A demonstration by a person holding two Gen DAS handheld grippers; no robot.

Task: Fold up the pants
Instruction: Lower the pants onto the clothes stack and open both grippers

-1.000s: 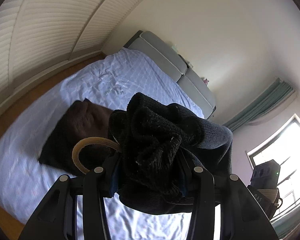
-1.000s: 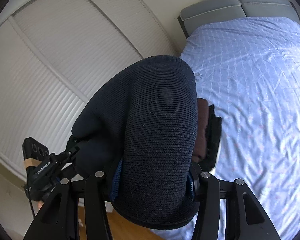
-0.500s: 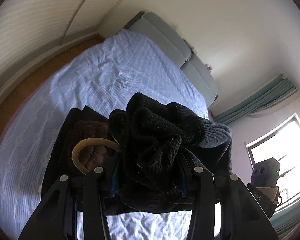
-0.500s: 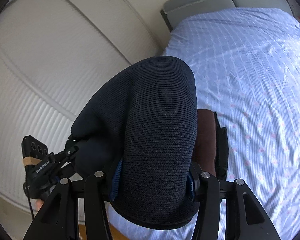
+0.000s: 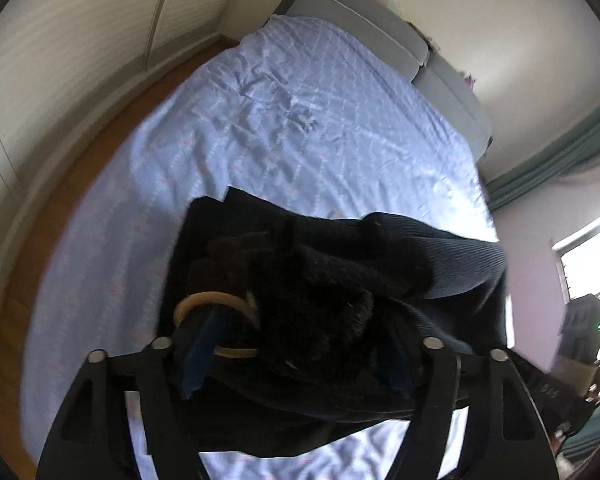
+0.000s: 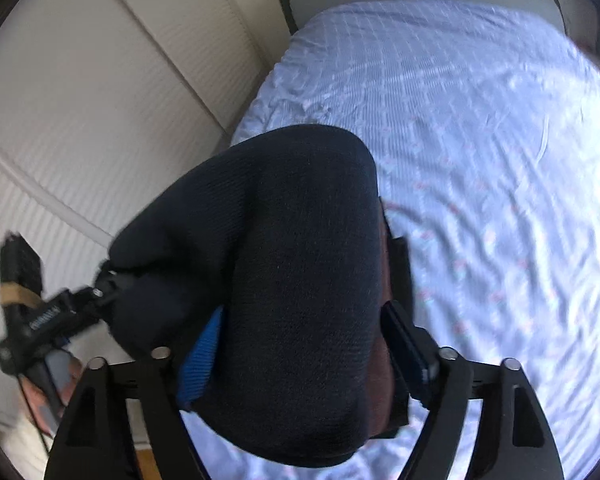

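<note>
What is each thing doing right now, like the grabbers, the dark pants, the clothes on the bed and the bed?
left gripper: jaws shut on bunched dark fabric.
right gripper: jaws shut on a smooth fold.
dark pants: held up over the bed by both grippers.
folded clothes: stacked on the bed under the pants.
bed sheet: spread out, wrinkled.
tan band: looped around the left gripper.

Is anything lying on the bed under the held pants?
Yes. Dark folded clothes lie on the blue sheet directly below the navy pants held by both grippers; the rest looks bare.
</note>
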